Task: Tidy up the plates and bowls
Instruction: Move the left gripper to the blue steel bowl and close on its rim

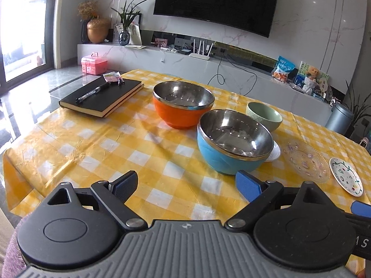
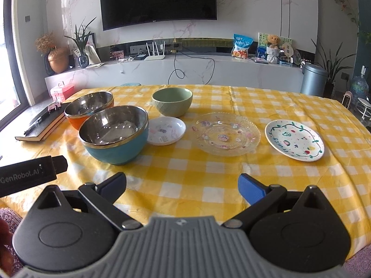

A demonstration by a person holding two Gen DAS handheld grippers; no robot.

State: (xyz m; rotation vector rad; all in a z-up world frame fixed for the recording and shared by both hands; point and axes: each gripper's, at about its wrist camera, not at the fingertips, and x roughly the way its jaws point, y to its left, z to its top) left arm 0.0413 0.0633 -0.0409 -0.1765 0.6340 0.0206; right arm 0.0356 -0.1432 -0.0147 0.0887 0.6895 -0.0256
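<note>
On the yellow checked tablecloth [image 2: 208,180] stand an orange steel-lined bowl [image 1: 183,106] [image 2: 89,108], a blue steel-lined bowl [image 1: 234,141] [image 2: 114,134] and a green ceramic bowl [image 1: 264,115] [image 2: 172,100]. A small white dish [image 2: 165,129] lies beside the blue bowl. A clear glass plate [image 2: 226,133] [image 1: 306,159] and a white painted plate [image 2: 294,140] [image 1: 346,179] lie to the right. My left gripper [image 1: 185,185] is open and empty, just before the blue bowl. My right gripper [image 2: 182,185] is open and empty, near the table's front edge.
A black notebook [image 1: 102,97] with a pen [image 1: 92,91] lies at the table's far left. The left gripper's body [image 2: 30,176] shows at the left of the right wrist view. Behind the table are a TV console, a pink box and a grey bin [image 2: 313,81].
</note>
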